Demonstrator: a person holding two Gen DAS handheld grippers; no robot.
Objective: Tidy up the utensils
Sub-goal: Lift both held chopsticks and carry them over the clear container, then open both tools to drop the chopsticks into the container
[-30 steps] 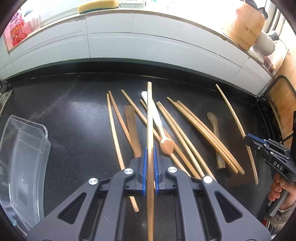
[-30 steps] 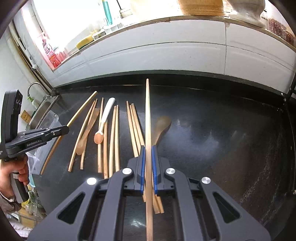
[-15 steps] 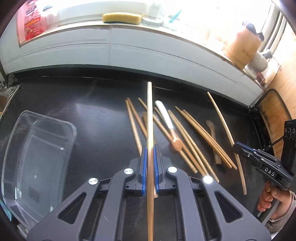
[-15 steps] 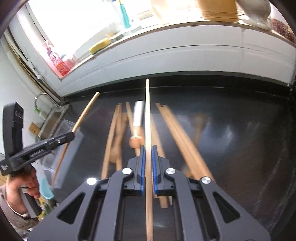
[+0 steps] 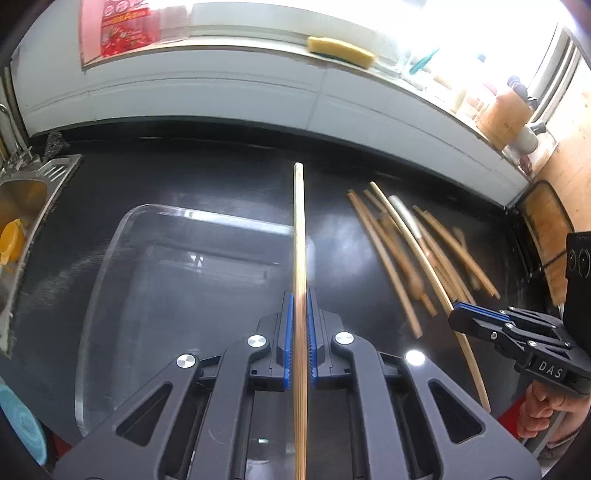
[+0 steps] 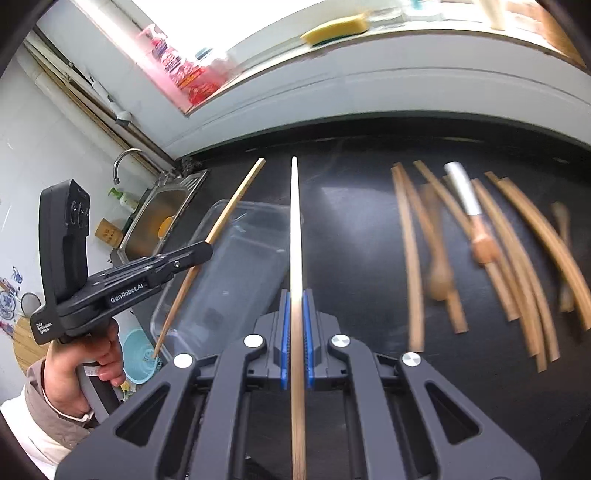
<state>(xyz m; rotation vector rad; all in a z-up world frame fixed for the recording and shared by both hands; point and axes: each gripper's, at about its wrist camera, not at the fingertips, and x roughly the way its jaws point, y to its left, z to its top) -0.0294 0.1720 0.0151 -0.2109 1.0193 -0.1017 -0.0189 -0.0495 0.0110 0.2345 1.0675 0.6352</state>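
The left gripper [image 5: 299, 332] is clamped on one long wooden chopstick [image 5: 298, 229], blue pads [image 5: 289, 332] pressed against its sides, the stick running straight out over the clear plastic tray [image 5: 122, 266]. The right gripper [image 6: 294, 332] pinches a second chopstick [image 6: 294, 221] the same way, its tip reaching past the tray's right edge [image 6: 258, 206]. That is two sticks in the air, one per gripper.

Only the right wrist view shows the left tool from the side, with a hand [image 6: 86, 363] and a beige sleeve [image 6: 44, 421] under it and the lettering "GenRobot.AI" and "Data Acquisition System" on its body. Only the left wrist view shows the right tool from the side, marked "DAS".

Right of the tray, on the black counter [image 5: 229, 177], lies the loose pile of utensils [image 5: 417, 251]: roughly nine or ten wooden sticks, one white-handled spoon [image 6: 467, 206] and at least two wooden spoons; blur hides the exact count. Left of the tray sits a steel sink [image 6: 162, 218]. Behind the tray, on the ledge, rest one yellow sponge [image 5: 340, 51] and a red packet [image 5: 123, 26] whose print is unreadable.
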